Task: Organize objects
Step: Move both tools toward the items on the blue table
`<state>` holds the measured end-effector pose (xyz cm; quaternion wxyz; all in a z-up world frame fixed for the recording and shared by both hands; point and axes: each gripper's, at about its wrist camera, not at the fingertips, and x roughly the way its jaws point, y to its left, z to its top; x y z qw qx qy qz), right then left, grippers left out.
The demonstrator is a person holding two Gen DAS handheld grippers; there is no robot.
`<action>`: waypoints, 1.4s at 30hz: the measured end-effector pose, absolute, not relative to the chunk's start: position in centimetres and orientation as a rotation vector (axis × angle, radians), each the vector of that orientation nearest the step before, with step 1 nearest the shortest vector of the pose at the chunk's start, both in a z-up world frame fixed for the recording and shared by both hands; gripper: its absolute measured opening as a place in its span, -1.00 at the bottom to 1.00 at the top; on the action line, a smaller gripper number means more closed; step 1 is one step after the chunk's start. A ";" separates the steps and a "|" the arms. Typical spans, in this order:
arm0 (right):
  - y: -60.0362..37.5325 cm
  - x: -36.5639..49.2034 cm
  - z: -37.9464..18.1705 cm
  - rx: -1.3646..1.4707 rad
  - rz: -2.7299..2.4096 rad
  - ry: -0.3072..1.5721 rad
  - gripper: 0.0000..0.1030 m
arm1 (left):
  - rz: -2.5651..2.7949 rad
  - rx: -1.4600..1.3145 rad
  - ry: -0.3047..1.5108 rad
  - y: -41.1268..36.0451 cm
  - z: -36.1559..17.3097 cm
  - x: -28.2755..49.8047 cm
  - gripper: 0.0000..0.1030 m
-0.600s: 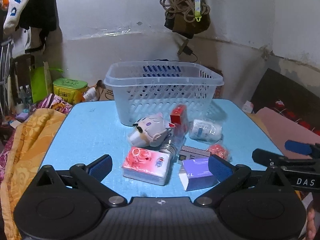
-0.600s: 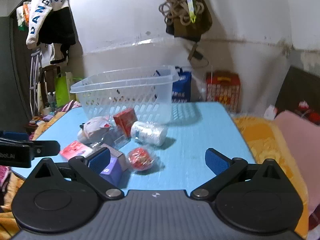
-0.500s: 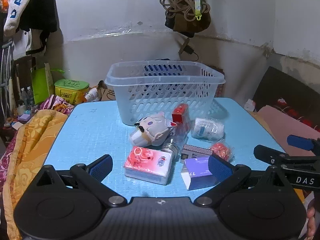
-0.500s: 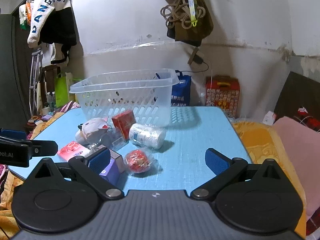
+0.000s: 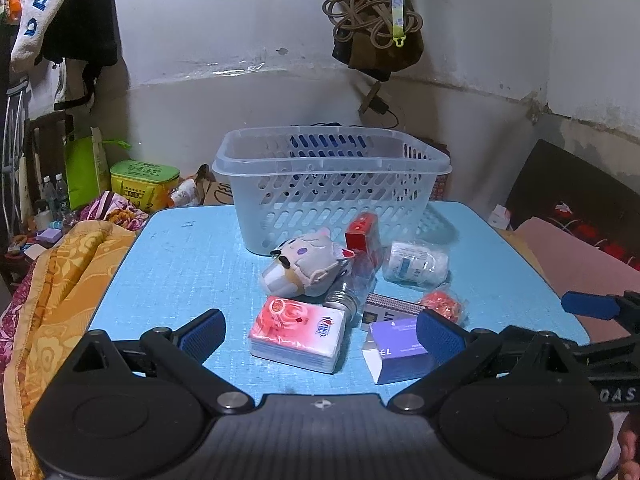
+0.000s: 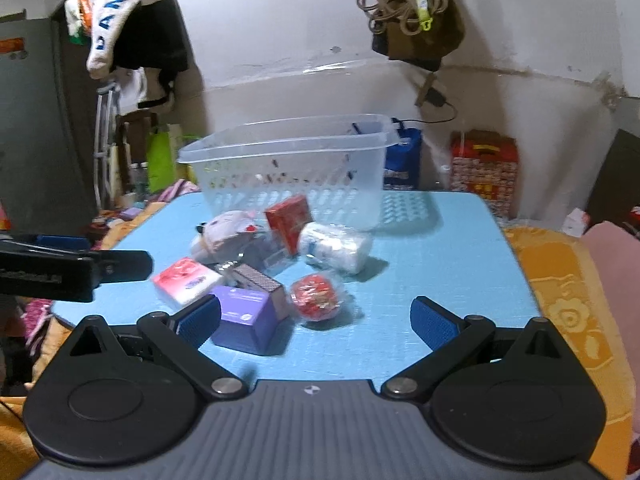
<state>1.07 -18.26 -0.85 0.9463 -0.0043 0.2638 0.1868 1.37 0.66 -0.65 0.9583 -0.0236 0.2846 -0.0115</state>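
Both tools hovered low over the near edge of the light blue counter (image 5: 192, 256), each with its blue-padded fingers spread wide and holding nothing. From its own camera, the left tool (image 5: 322, 330) framed a pink-and-white soft tissue pack (image 5: 298, 334) lying flat between its fingers, without touching it. The right tool (image 6: 316, 322) was aimed at a red crinkly item wrapped in clear plastic (image 6: 316, 294), and its left finger overlapped a purple cardboard box (image 6: 246, 314) in the picture; whether they touched could not be told. A translucent perforated plastic basket (image 5: 332, 188) stood at the far middle of the counter, with nothing visible inside it. Just in front of it lay the clutter: a grey-and-white plush cat toy (image 5: 304, 266), a red rectangular box (image 5: 362, 236) standing upright, a white roll in clear wrap (image 5: 416, 264), a screw-base light bulb (image 5: 344, 300) and a flat matchbox-like carton (image 5: 390, 308). An orange patterned blanket (image 5: 60, 284) bordered the counter's left side.
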 end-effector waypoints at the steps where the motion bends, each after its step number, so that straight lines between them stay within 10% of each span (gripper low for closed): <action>1: -18.2 1.0 -0.8 -0.007 0.383 0.534 1.00 | -0.023 -0.048 0.577 0.7 -0.6 1.4 0.99; 42: -18.0 0.5 -0.6 -0.050 0.300 0.465 1.00 | -0.017 -0.043 0.602 1.2 -0.9 1.8 0.99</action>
